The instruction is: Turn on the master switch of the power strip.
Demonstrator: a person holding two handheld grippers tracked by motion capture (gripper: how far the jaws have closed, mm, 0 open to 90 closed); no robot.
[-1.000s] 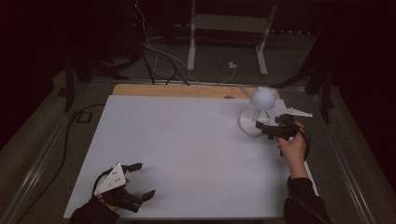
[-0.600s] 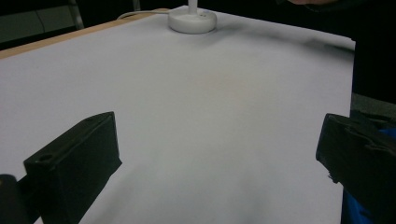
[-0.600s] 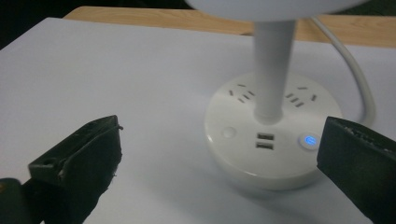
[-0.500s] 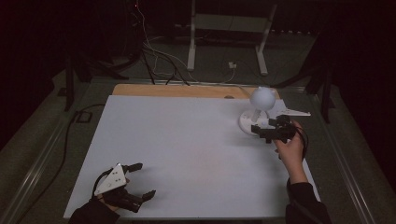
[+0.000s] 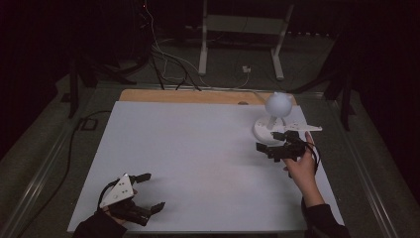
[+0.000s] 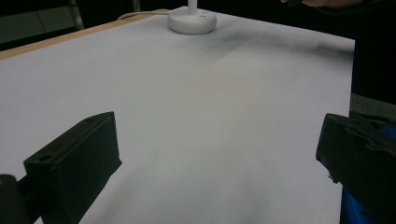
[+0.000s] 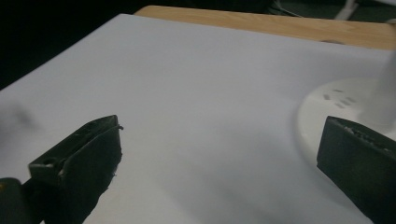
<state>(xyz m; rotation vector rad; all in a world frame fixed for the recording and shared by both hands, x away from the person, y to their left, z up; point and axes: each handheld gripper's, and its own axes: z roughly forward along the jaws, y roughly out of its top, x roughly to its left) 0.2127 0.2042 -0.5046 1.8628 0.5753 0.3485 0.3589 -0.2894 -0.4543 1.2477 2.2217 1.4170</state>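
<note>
A white desk lamp with a ball-shaped head (image 5: 278,103) stands on its round base (image 5: 262,132) at the far right of the white tabletop (image 5: 198,144). My right gripper (image 5: 269,141) hovers open just in front of that base, jaws pointing left. In the right gripper view the lamp base (image 7: 334,109) lies beside the right jaw, with nothing between the jaws of the right gripper (image 7: 222,133). My left gripper (image 5: 152,191) rests open at the near left corner. In the left gripper view the left gripper (image 6: 217,133) is wide open and the lamp base (image 6: 192,21) sits far off.
A wooden strip (image 5: 198,96) runs along the table's far edge. Behind it are floor cables (image 5: 168,59), a white plug (image 5: 246,69) and the legs of a metal stand (image 5: 203,49). A black cable (image 5: 74,144) trails along the left side.
My right gripper has drifted a little left and nearer to the person, off the lamp base. The left gripper has stayed put.
</note>
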